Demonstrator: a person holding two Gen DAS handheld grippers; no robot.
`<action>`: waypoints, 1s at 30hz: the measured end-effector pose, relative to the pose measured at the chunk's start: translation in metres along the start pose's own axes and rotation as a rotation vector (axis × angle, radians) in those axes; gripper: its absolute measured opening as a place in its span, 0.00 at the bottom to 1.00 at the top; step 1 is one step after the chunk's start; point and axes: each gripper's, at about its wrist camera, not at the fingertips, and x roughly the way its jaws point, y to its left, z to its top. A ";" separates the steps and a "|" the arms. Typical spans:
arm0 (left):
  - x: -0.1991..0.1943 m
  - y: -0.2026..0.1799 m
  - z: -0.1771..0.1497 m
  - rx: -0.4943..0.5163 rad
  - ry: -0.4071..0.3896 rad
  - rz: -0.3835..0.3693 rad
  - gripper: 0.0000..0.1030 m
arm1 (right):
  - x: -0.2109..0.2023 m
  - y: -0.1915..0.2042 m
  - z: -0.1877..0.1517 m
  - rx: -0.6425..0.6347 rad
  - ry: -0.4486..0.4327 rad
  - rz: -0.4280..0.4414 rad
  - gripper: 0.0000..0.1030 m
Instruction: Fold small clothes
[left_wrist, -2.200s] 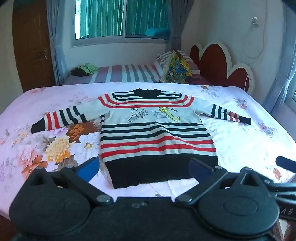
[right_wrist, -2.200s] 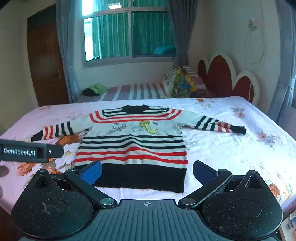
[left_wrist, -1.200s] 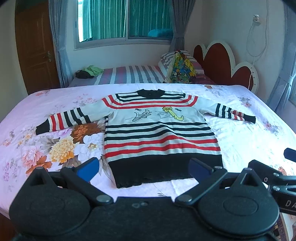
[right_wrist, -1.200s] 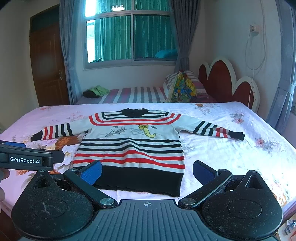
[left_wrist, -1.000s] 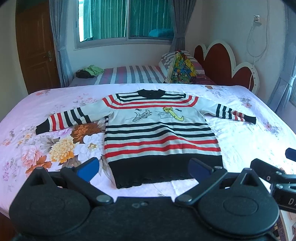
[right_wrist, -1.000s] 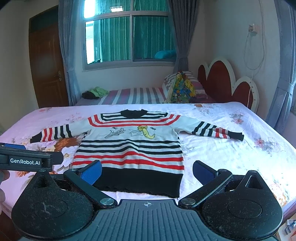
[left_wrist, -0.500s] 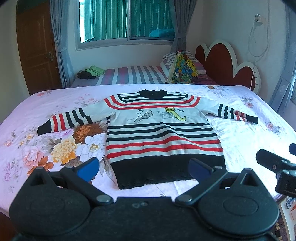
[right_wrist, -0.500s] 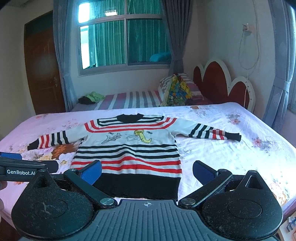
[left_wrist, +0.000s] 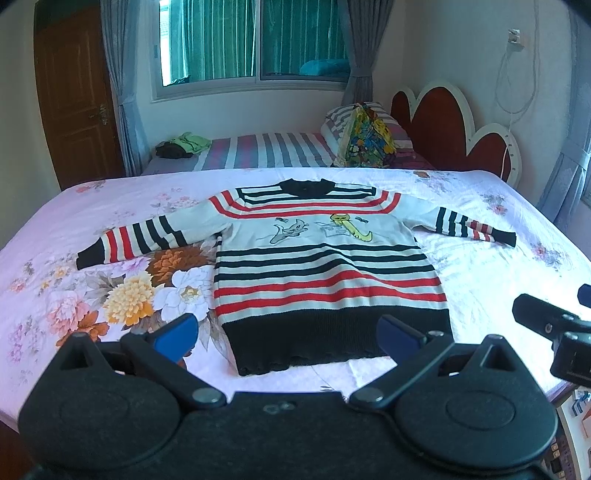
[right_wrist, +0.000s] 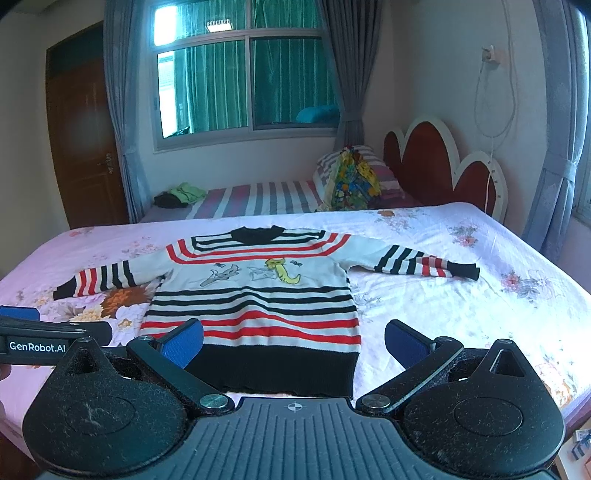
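Observation:
A small striped sweater (left_wrist: 325, 266), white with black and red bands, a black hem and cartoon figures on the chest, lies flat and face up on the floral bed (left_wrist: 110, 206), both sleeves spread out. It also shows in the right wrist view (right_wrist: 255, 302). My left gripper (left_wrist: 286, 334) is open and empty, held above the near bed edge in front of the hem. My right gripper (right_wrist: 293, 341) is open and empty, also in front of the hem, a little to the right. Each gripper shows at the edge of the other's view.
A second bed (left_wrist: 266, 149) with a striped sheet stands behind, with a colourful bag (left_wrist: 365, 140), pillows and a green and black clothes pile (left_wrist: 183, 146). A red heart-shaped headboard (left_wrist: 439, 129) is at the right. A wooden door (left_wrist: 74, 99) and a window are at the back.
Both grippers have risen and drawn back slightly, so the sweater sits lower and smaller in view. The right gripper has moved rightward in the left wrist view. The sweater has not moved.

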 end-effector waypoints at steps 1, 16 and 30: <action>0.000 0.001 0.000 -0.001 0.001 0.000 0.99 | 0.000 0.001 0.000 -0.001 0.000 0.000 1.00; 0.000 0.008 -0.005 -0.011 -0.001 0.005 0.99 | 0.004 0.000 -0.001 0.003 0.008 0.008 1.00; 0.001 0.004 -0.004 -0.009 0.004 0.013 0.99 | 0.009 0.001 -0.003 0.009 0.009 0.014 1.00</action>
